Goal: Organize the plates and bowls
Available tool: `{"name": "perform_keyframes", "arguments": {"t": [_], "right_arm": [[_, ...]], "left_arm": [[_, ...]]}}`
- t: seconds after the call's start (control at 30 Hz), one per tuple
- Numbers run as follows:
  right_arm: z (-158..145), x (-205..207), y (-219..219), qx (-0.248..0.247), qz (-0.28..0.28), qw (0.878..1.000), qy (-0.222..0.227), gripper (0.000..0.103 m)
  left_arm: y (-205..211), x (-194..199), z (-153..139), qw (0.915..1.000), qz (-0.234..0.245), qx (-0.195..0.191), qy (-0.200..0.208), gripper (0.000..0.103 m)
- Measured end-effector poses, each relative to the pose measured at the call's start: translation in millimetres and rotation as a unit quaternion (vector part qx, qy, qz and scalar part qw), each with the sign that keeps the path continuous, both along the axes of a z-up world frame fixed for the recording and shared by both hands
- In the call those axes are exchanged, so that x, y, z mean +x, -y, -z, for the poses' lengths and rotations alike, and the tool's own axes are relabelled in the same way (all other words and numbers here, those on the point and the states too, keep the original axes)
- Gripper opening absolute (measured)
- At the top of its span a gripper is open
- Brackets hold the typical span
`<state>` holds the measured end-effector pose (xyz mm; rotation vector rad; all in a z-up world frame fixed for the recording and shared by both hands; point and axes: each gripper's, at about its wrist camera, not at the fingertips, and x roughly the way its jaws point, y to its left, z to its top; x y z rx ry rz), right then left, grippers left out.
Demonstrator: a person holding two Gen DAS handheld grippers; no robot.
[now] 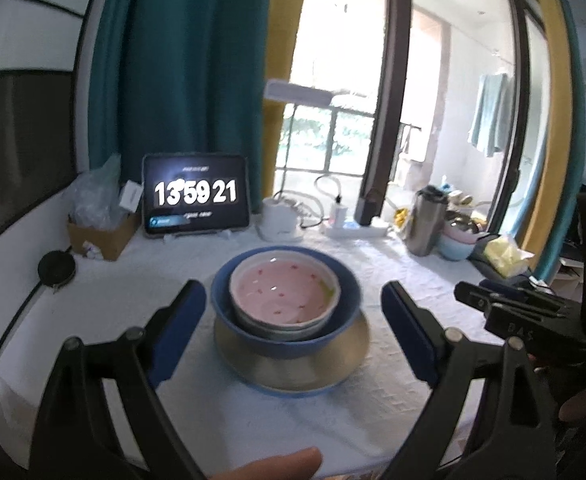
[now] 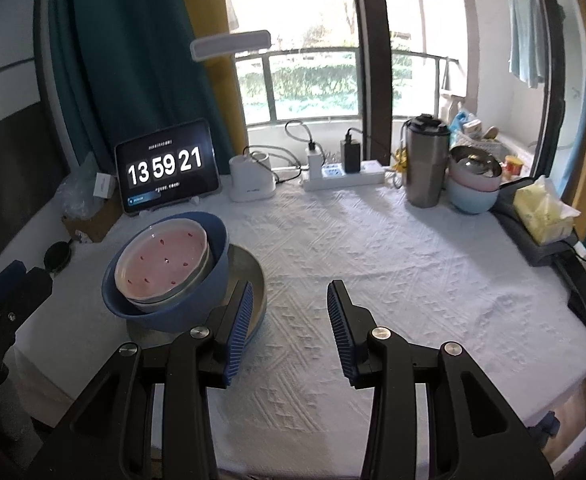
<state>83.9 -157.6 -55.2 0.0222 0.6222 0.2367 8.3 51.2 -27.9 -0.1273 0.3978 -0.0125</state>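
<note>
Left edge: cardboard box (image 2: 93, 220) and tablet clock (image 2: 167, 172) line the tabletop (image 2: 373, 248) rim.
Stack: pink speckled bowl (image 2: 161, 264) nested in glossy blue bowl (image 2: 197, 300), on a metal plate (image 2: 249, 276), left of centre.
Left hand-held gripper (image 1: 293, 320): spread wide around the stack, gripping nothing.
Right hand-held gripper (image 2: 289, 312): half open, empty, above bare embossed white cloth.
Right edge: steel tumbler (image 2: 425, 164), stacked bowls (image 2: 473, 188), tissue box (image 2: 541, 216).

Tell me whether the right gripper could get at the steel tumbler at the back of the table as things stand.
Probably yes. The right gripper is open and empty, and only bare tablecloth lies between it and the tumbler. Stacked bowls crowd the tumbler's right side, so its left and front look freer.
</note>
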Motion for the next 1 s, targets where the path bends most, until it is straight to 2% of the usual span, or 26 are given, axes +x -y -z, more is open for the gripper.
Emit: {"name": "perform_keyframes", "arguments": {"t": [0.13, 0.33, 0.57, 1.0], "right_arm": [[-8.5, -16.2, 12.1, 0.003, 0.011, 1.000, 0.018, 0.042], [-23.8, -41.1, 27.6, 0.000, 0.027, 0.998, 0.048, 0.042], [-43.4, -69.8, 39.5, -0.007, 0.038, 0.996, 0.086, 0.045], [-66.5, -97.8, 48.7, -0.004, 0.043, 0.992, 0.120, 0.048]], "left_arm": [[15.1, -15.0, -9.9, 0.9995, 0.008, 0.016, 0.025, 0.091], [22.3, -31.1, -21.9, 0.9990, 0.014, 0.006, 0.043, 0.091], [29.3, -47.7, -34.7, 0.9978, 0.021, 0.016, 0.062, 0.091], [35.6, -70.4, -55.3, 0.9952, 0.019, 0.032, 0.091, 0.091]]}}
